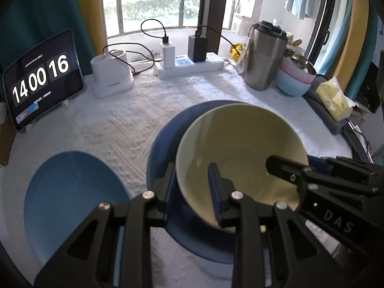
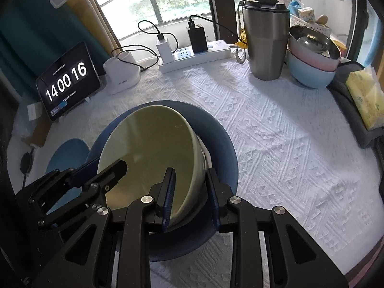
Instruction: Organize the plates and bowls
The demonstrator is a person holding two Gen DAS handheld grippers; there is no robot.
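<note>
Left gripper: closed on the near-left rim of the yellow-green bowl, one finger outside the wall, the other inside. Right gripper: closed on the same bowl's near-right rim, likewise one finger either side of the wall. The bowl is tilted and sits over the dark blue plate; whether its base touches the plate cannot be determined.

Left to right on the white textured cloth:
- tablet on a stand, showing 14 00 16
- light blue plate, just beside the dark blue plate
- white holder
- white power strip with two chargers plugged in
- steel tumbler
- stacked bowls: blue below, pink above, a metal bowl on top
- yellow tissue pack at the far right edge

The near part of the dark blue plate is hidden by the gripper bodies. The light blue plate is partly covered by the left gripper in the right wrist view.
</note>
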